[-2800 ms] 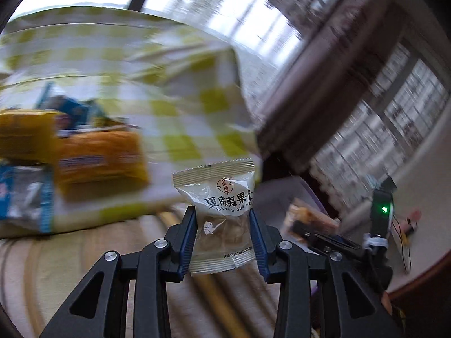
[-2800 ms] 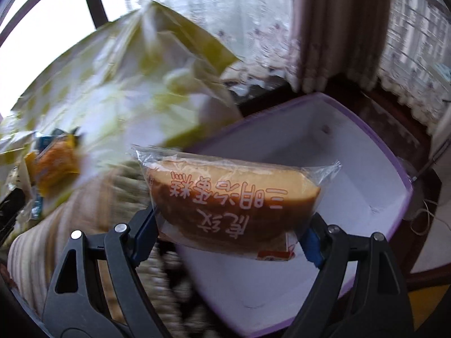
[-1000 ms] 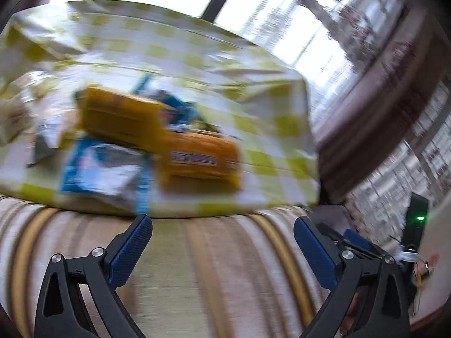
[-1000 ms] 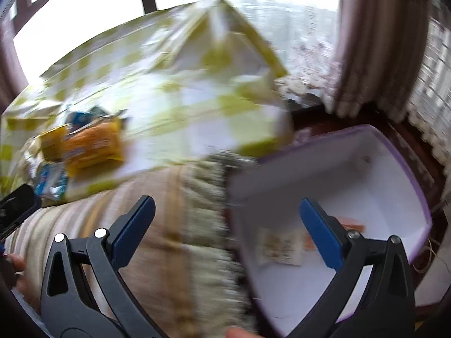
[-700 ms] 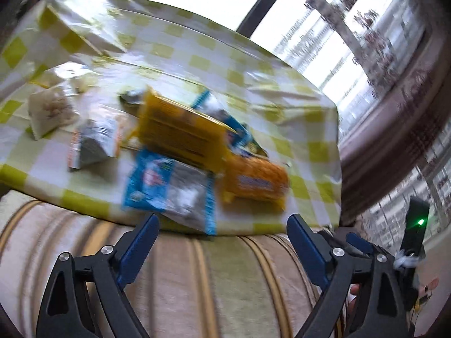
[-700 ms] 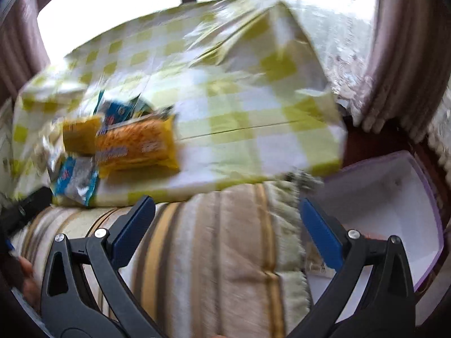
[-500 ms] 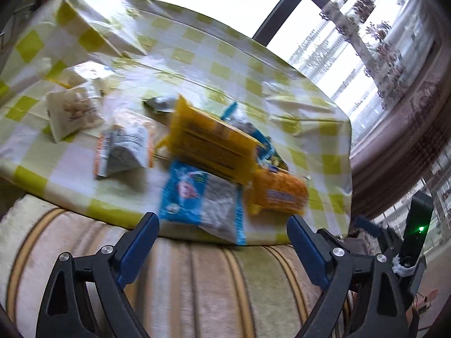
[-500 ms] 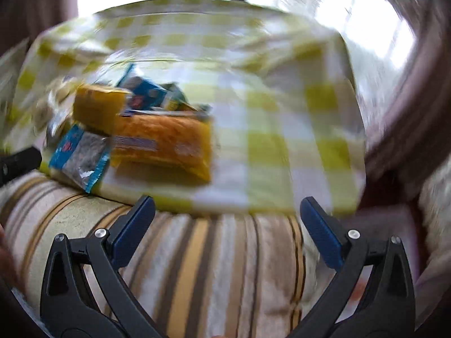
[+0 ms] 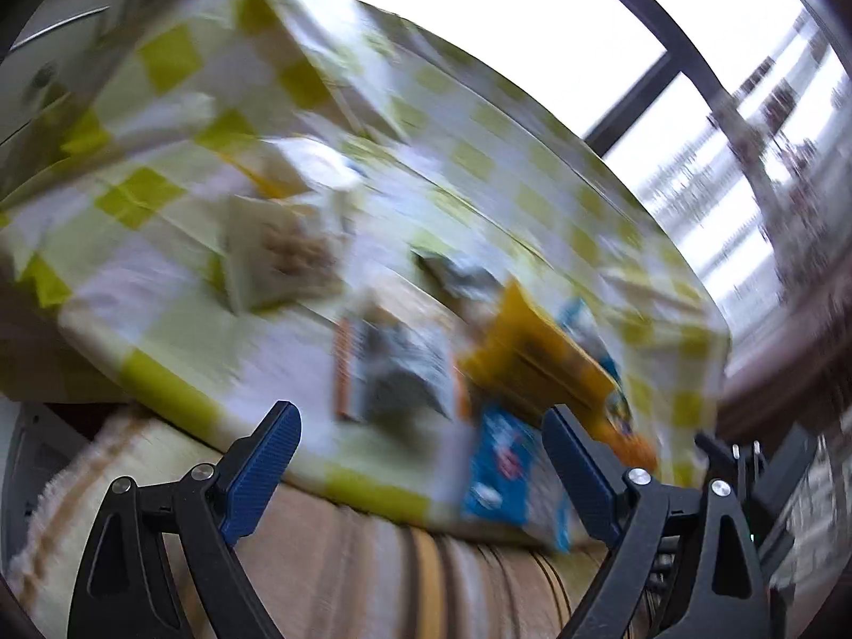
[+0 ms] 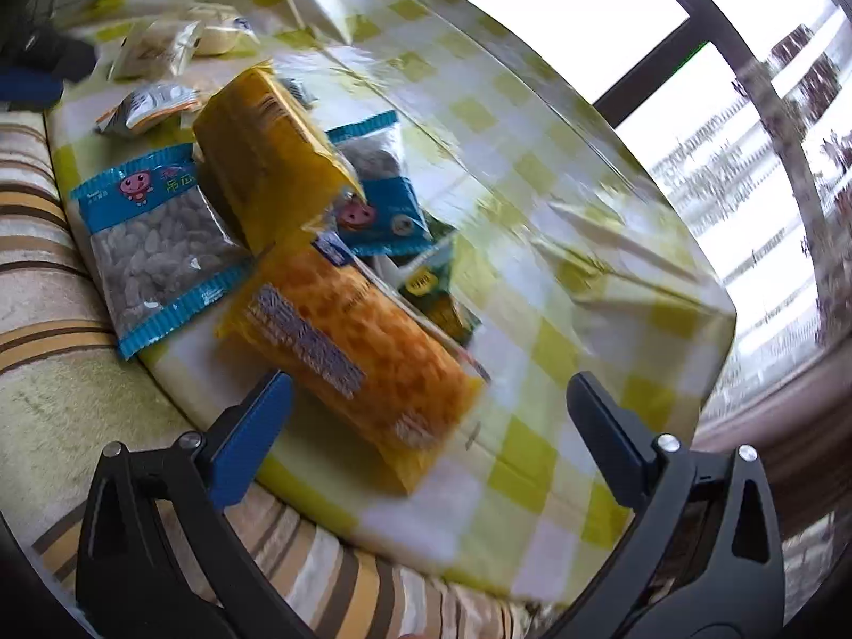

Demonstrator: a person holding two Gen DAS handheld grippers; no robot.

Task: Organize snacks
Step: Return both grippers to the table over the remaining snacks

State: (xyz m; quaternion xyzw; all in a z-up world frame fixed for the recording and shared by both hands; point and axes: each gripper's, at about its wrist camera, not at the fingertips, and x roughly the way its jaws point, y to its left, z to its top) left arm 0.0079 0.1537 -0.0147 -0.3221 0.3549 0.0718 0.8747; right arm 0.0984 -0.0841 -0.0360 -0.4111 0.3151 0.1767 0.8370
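Right wrist: orange snack pack [image 10: 346, 341] lies diagonally.

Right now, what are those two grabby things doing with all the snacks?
A person holds a gripper in each hand over a pile of snack packets on a yellow-checked cloth. Both the left gripper and the right gripper are open and empty. The right one points at an orange snack bag, which lies near a blue packet of seeds and a yellow packet. Nothing is picked up yet, and the left view is blurry.
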